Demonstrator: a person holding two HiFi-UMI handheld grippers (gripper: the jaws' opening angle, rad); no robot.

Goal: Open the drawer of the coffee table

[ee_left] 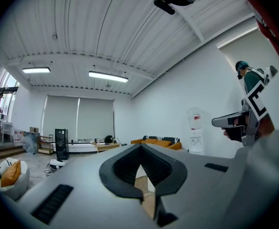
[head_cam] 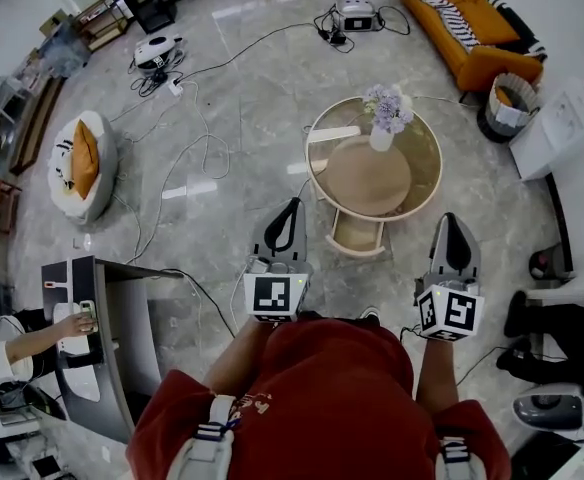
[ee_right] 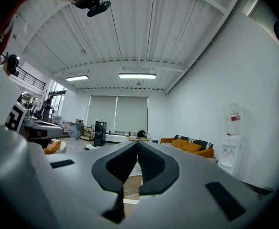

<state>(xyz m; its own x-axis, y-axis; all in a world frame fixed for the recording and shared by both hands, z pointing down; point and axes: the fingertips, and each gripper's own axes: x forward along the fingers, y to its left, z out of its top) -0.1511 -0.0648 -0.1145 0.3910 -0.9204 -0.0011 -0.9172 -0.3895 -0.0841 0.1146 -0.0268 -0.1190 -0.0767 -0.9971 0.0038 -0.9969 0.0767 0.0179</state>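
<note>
Both tools level: my left tool (head_cam: 290,208) and right tool (head_cam: 453,220) are each closed on nothing, flanking the round glass-topped wooden surface (head_cam: 424,158) at twelve o'clock. Its pale wooden drawer (head_cam: 357,236) juts from the six o'clock edge, apparently already open, so I judge no grip is needed.

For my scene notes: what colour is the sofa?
The sofa is orange; the head view shows it best.
</note>
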